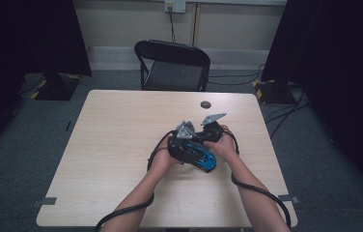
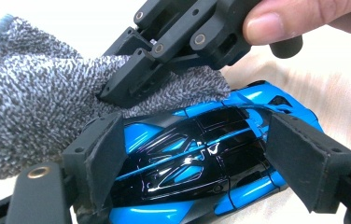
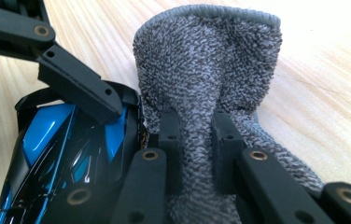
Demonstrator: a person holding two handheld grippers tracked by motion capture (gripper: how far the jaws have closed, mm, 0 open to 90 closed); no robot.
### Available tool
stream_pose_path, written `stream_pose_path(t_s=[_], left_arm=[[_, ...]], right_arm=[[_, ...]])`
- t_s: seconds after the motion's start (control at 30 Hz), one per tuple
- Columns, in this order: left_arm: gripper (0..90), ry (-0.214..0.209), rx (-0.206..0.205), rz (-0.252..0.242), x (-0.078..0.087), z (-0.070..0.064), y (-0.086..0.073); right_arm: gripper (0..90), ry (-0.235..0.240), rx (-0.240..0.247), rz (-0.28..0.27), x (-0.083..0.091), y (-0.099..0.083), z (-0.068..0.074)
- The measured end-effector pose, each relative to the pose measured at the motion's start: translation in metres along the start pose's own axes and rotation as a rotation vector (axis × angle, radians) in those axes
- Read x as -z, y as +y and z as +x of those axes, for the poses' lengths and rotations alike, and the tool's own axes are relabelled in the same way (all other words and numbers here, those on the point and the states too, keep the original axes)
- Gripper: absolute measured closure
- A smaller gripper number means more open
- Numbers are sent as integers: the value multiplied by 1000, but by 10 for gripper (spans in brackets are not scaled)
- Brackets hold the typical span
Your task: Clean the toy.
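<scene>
Pinching the grey cloth (image 3: 206,93), right tool (image 3: 197,158) wipes the blue toy car (image 2: 201,158) that left tool (image 2: 187,163) clamps at mid-frame; cleaning looks underway, not finished.

I count two grippers in my hands: my left gripper (image 1: 188,145) and my right gripper (image 1: 207,140), meeting near the middle of the tabletop (image 1: 121,145). Between them there is one blue and black toy car (image 2: 201,163) and one grey towelling cloth (image 3: 211,79). One small dark round disc (image 1: 205,104) lies near the tabletop's far edge. Beyond that edge stands one black folding chair (image 1: 174,65).
</scene>
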State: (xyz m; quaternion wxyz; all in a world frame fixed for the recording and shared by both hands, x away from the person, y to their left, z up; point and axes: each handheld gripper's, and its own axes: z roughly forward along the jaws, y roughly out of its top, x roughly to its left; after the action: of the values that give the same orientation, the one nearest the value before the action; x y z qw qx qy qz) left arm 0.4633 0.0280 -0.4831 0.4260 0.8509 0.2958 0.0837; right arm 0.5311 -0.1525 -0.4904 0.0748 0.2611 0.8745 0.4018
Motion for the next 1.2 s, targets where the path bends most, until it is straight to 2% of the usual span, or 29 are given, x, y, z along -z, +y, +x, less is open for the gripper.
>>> stream_pose_path(t_s=[0.23, 0.6, 0.8, 1.2], left_arm=[[201, 0, 2, -2, 0, 0, 0], [201, -4, 0, -4, 0, -1, 0], [202, -3, 2, -2, 0, -1, 0], [202, -12, -1, 10, -4, -8, 3]], right_arm=[[778, 19, 48, 14, 2, 0, 1], [778, 40, 79, 10, 15, -9, 1], [778, 49, 71, 5, 29, -23, -2], [778, 13, 22, -11, 60, -51, 3]])
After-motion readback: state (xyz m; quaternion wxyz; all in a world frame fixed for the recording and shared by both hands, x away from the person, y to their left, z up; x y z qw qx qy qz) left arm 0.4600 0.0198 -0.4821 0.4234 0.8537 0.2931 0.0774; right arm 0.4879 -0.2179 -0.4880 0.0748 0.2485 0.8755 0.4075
